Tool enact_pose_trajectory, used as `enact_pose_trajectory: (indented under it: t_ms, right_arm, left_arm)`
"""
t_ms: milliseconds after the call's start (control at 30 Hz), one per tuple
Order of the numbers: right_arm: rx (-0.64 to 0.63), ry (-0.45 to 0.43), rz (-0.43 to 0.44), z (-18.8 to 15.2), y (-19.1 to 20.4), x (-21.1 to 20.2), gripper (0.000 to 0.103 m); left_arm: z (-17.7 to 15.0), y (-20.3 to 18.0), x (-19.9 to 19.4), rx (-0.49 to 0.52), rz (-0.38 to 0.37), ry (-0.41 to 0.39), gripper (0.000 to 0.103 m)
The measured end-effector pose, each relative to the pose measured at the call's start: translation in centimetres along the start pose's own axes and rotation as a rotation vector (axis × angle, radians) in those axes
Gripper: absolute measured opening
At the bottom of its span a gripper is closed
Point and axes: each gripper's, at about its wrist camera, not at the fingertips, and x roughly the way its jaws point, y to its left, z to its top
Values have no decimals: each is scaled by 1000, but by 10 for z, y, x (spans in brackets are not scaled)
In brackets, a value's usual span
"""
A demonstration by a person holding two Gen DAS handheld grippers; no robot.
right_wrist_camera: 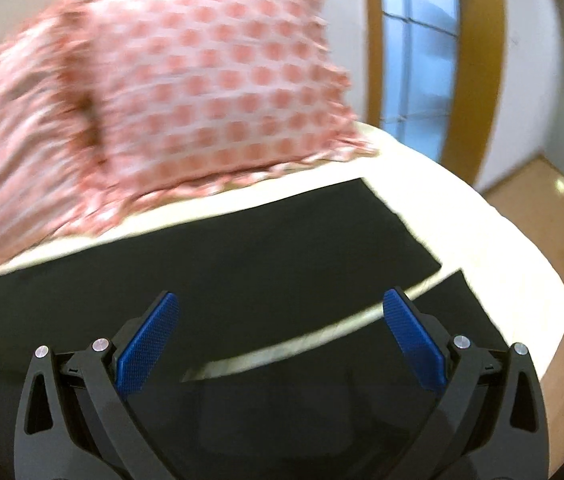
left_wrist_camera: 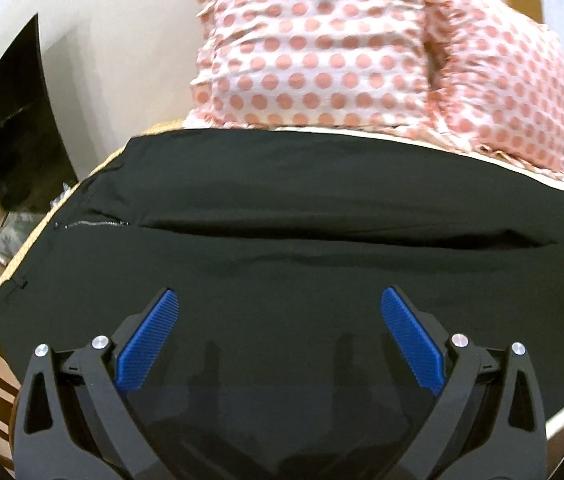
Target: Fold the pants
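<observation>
Black pants point(left_wrist_camera: 282, 200) lie flat across a white bed, waist and zipper point(left_wrist_camera: 89, 224) at the left. In the right wrist view the two leg ends point(right_wrist_camera: 282, 240) spread apart with a strip of white sheet between them. My left gripper point(left_wrist_camera: 279, 300) is open and empty, hovering over the near leg close to the waist. My right gripper point(right_wrist_camera: 280, 302) is open and empty above the near leg, close to the gap between the legs.
Two pink polka-dot pillows point(left_wrist_camera: 322, 48) stand behind the pants, also in the right wrist view point(right_wrist_camera: 185, 92). The white bed point(right_wrist_camera: 502, 248) ends at the right over a wooden floor point(right_wrist_camera: 542, 184). A dark TV screen point(left_wrist_camera: 17, 120) stands at the left.
</observation>
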Motion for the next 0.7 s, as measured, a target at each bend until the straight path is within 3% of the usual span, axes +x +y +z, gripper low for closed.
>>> enact_pose_trajectory:
  t_ms: [200, 367, 567, 700]
  right_arm:
    - [178, 113, -97, 54, -16, 81, 88]
    - [295, 210, -193, 79, -23, 144, 68]
    - [355, 232, -280, 94, -20, 182, 67]
    - [303, 228, -347, 88, -11, 189, 64]
  left_arm:
    - [-1, 7, 20, -14, 29, 13, 101]
    - [-1, 9, 25, -20, -2, 17, 101]
    - [0, 13, 36, -43, -52, 73, 101]
    - [-1, 13, 37, -44, -61, 85, 101]
